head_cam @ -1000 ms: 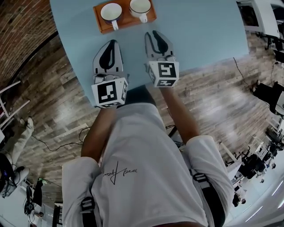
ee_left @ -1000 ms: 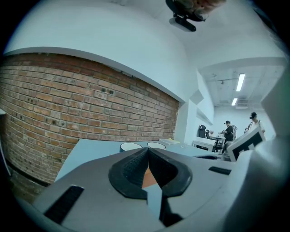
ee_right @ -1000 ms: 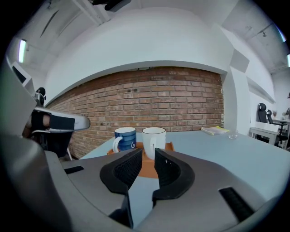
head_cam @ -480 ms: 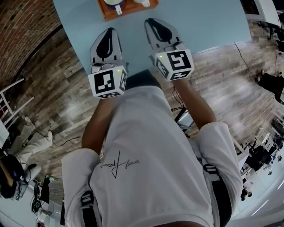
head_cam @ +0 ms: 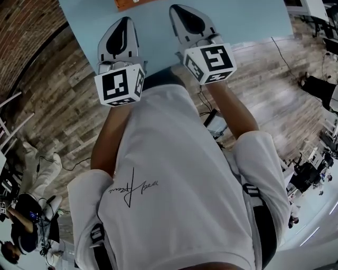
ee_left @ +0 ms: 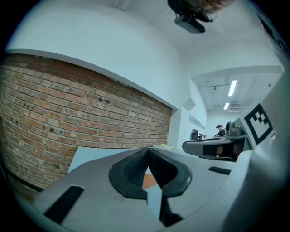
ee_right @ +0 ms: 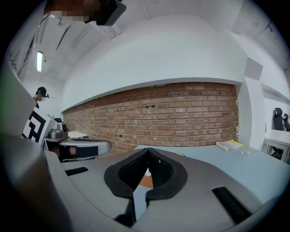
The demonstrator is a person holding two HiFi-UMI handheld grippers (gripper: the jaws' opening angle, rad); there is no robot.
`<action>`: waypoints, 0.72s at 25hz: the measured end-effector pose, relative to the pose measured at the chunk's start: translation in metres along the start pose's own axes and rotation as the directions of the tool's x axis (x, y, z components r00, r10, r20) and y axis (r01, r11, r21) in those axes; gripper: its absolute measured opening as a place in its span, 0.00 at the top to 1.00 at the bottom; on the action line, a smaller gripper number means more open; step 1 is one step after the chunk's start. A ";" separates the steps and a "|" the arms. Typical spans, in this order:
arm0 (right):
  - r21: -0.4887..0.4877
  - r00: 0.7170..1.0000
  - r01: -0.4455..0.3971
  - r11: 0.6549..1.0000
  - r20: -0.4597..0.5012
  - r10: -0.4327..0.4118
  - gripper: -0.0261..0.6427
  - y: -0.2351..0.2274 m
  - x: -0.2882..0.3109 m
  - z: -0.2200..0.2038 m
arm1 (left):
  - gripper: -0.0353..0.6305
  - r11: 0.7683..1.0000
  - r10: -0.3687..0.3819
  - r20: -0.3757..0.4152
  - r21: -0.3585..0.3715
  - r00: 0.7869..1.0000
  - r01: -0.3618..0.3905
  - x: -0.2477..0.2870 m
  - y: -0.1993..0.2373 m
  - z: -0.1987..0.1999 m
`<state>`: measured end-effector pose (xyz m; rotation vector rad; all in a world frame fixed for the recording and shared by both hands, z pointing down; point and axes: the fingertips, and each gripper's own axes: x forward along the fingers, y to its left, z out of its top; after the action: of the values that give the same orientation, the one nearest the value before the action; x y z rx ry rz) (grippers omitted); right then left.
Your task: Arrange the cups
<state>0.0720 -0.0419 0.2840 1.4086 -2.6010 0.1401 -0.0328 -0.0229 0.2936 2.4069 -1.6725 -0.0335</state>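
- Head view sets the left gripper point(head_cam: 124, 21) and the right gripper point(head_cam: 178, 8) side by side over the near part of the light-blue table point(head_cam: 156, 37). Both aim at the orange tray point(head_cam: 132, 4), of which only a corner shows at the top edge.
- Left gripper view shows its jaws pressed together with nothing held. The right gripper's jaws have just been closing and now also meet on nothing.
- Cups, the task's things, lie outside the head view. A white sliver point(ee_right: 147, 172) above the tray's orange in the right gripper view may be one of them, but it is too small to be sure.
- Neither hand seems to be working a cup, so the step looks like a pause or a fresh approach, short of the tray.
- To do it well, tip the head so the whole tray is seen before reaching.
- Open the jaws fully while clear of the tray, so no pad knocks a cup.
- Bring in one gripper at a time, level, take a cup by its handle or rim, and hold the other gripper back.
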 end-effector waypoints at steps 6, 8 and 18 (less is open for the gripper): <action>0.021 1.000 -0.013 1.000 0.000 0.013 0.93 0.009 -0.011 0.013 | 0.93 1.000 -0.002 0.016 -0.013 1.000 0.002 -0.007 0.003 0.013; 0.022 1.000 -0.017 1.000 -0.005 0.017 0.93 0.009 -0.015 0.015 | 0.93 1.000 -0.002 0.019 -0.014 1.000 0.002 -0.010 0.003 0.015; 0.015 1.000 -0.015 1.000 0.015 0.015 0.93 0.014 -0.030 0.029 | 0.93 1.000 -0.023 0.015 -0.002 1.000 0.023 -0.018 -0.005 0.021</action>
<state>0.0729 -0.0146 0.2495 1.4004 -2.6284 0.1526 -0.0372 -0.0074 0.2703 2.4302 -1.6504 -0.0570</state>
